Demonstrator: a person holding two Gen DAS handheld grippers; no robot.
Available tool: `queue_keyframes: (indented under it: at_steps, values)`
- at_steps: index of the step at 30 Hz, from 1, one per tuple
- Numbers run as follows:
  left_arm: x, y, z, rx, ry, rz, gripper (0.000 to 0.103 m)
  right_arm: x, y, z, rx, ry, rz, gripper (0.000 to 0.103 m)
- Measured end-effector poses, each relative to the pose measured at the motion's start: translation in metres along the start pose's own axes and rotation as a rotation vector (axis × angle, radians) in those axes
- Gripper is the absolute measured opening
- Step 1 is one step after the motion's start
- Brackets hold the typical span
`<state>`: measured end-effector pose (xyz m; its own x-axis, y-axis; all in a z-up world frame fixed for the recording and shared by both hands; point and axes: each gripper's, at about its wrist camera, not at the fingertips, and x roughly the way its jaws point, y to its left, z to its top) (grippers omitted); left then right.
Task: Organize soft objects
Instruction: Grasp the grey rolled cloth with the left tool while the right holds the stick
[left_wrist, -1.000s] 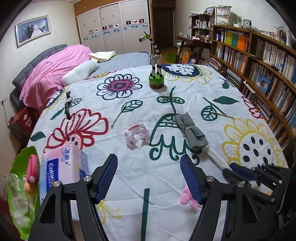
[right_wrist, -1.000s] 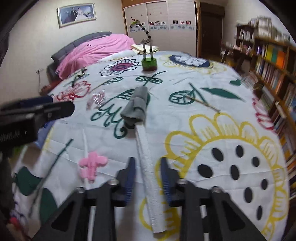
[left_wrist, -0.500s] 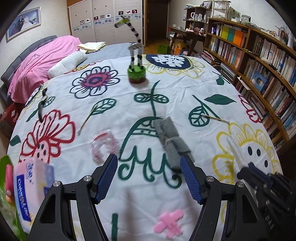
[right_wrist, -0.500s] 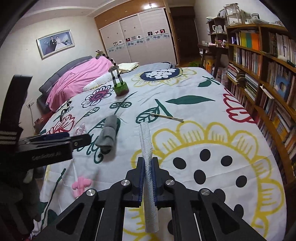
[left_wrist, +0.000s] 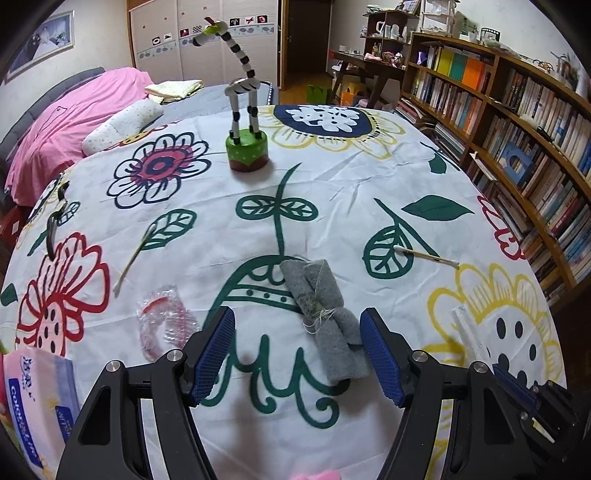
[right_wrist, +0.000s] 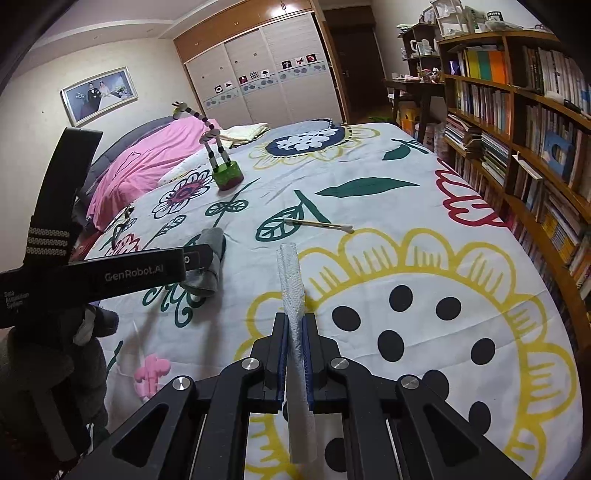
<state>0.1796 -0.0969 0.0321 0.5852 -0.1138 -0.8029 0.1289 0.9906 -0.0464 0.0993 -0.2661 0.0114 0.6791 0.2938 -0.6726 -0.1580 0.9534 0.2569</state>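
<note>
A grey cloth roll (left_wrist: 325, 317) tied with string lies on the floral sheet, between my left gripper's (left_wrist: 297, 354) open blue fingers, nearer the right one. It also shows in the right wrist view (right_wrist: 210, 266), partly behind the left gripper's body. My right gripper (right_wrist: 295, 350) is shut on a white foam-mesh tube (right_wrist: 291, 291) and holds it above the sheet, pointing forward. The tube also shows in the left wrist view (left_wrist: 469, 336) at the right. A crinkled clear plastic piece (left_wrist: 162, 321) lies left of the left gripper.
A toy giraffe on a green base (left_wrist: 246, 146) stands farther back. A cotton swab (left_wrist: 424, 255) lies on the right, another (left_wrist: 133, 258) on the left. A tissue pack (left_wrist: 37, 402) sits at the near left. A pink foam piece (right_wrist: 151, 371) lies near. Bookshelves (left_wrist: 517, 110) line the right.
My left gripper has moved forward over the grey roll, which now sits between its fingers. My right gripper closed on the white tube and lifted it off the sheet, to the right.
</note>
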Motion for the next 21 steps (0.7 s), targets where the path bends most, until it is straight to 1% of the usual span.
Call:
queue_keyframes:
  at_steps: [4, 7, 8, 9, 10, 12, 13, 16, 17, 21]
  values:
    - [0.004, -0.005, 0.0, 0.01, 0.001, -0.002, 0.071, 0.0, 0.0, 0.0, -0.002, 0.0, -0.001, 0.008]
    - [0.008, -0.009, 0.001, 0.02, 0.003, -0.007, 0.069, 0.001, 0.0, -0.001, -0.004, 0.002, 0.0, 0.008]
    - [0.01, -0.01, 0.001, 0.023, 0.002, -0.014, 0.064, 0.001, 0.0, -0.001, -0.003, 0.001, 0.0, 0.008]
    - [0.01, -0.011, 0.001, 0.026, 0.002, -0.027, 0.057, 0.001, 0.0, -0.001, -0.002, 0.001, -0.001, 0.008]
    - [0.011, -0.012, 0.002, 0.028, 0.004, -0.043, 0.053, 0.001, 0.0, -0.001, 0.0, 0.001, -0.002, 0.008]
    - [0.012, -0.014, 0.001, 0.035, 0.009, -0.083, 0.037, 0.001, -0.001, -0.002, 0.003, 0.0, 0.001, 0.008]
    - [0.012, -0.015, 0.002, 0.037, 0.009, -0.097, 0.033, 0.001, -0.001, -0.002, 0.004, 0.0, 0.004, 0.008]
    - [0.009, -0.016, 0.0, 0.044, -0.002, -0.11, 0.028, 0.001, -0.002, -0.002, 0.009, -0.002, 0.001, 0.008]
    - [0.008, -0.015, -0.001, 0.043, -0.003, -0.116, 0.025, 0.001, -0.003, -0.002, 0.011, -0.003, -0.001, 0.008]
    - [0.002, -0.007, -0.003, 0.013, -0.003, -0.138, 0.024, 0.001, -0.005, -0.002, 0.015, -0.006, -0.008, 0.008]
